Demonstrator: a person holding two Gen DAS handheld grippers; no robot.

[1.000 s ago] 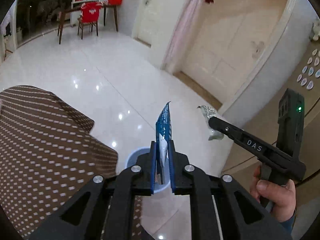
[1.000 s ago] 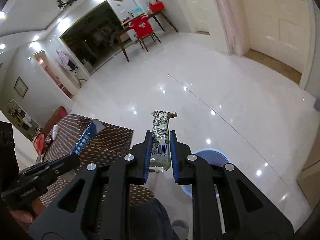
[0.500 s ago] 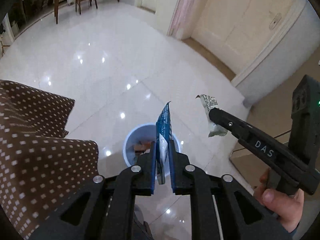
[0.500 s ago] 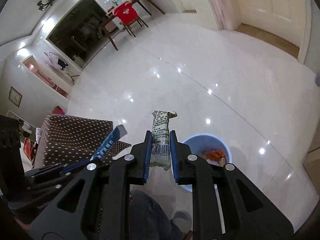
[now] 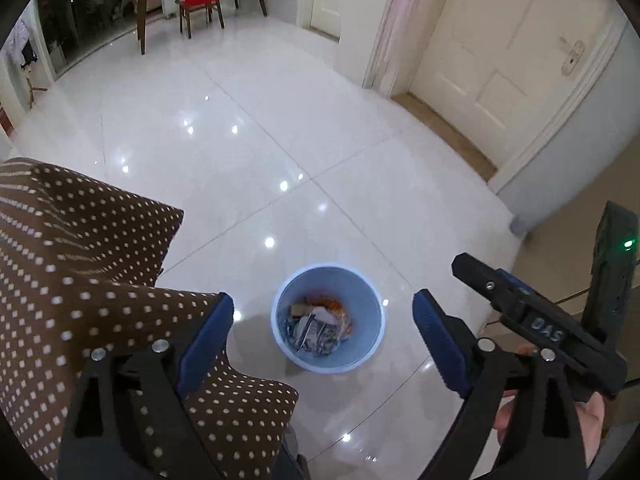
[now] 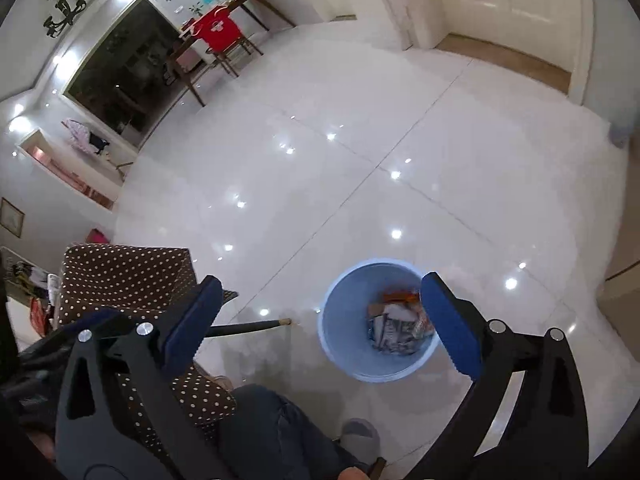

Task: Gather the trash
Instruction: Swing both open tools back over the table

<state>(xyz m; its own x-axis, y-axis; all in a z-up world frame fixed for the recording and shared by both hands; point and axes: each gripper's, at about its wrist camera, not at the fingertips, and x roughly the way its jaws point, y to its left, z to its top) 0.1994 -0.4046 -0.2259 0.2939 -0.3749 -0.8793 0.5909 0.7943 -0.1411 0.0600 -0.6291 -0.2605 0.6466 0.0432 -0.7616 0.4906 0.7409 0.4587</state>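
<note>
A light blue bin (image 5: 360,354) stands on the white tiled floor, with several wrappers (image 5: 318,326) lying inside. It also shows in the right wrist view (image 6: 344,344), with the wrappers (image 6: 394,330) in it. My left gripper (image 5: 324,330) is open wide and empty, hovering above the bin. My right gripper (image 6: 318,322) is open wide and empty, above the bin's left rim. The right gripper also shows at the right of the left wrist view (image 5: 520,312).
A table with a brown dotted cloth (image 5: 80,280) stands left of the bin, also seen in the right wrist view (image 6: 124,276). The person's leg and grey slipper (image 6: 360,436) are near the bin. A thin dark stick (image 6: 248,326) lies by the table. Doors (image 5: 500,60) stand at the far right.
Both grippers have opened over the bin. The blue wrapper and the white-green wrapper have left the fingers and now lie in the bin.
</note>
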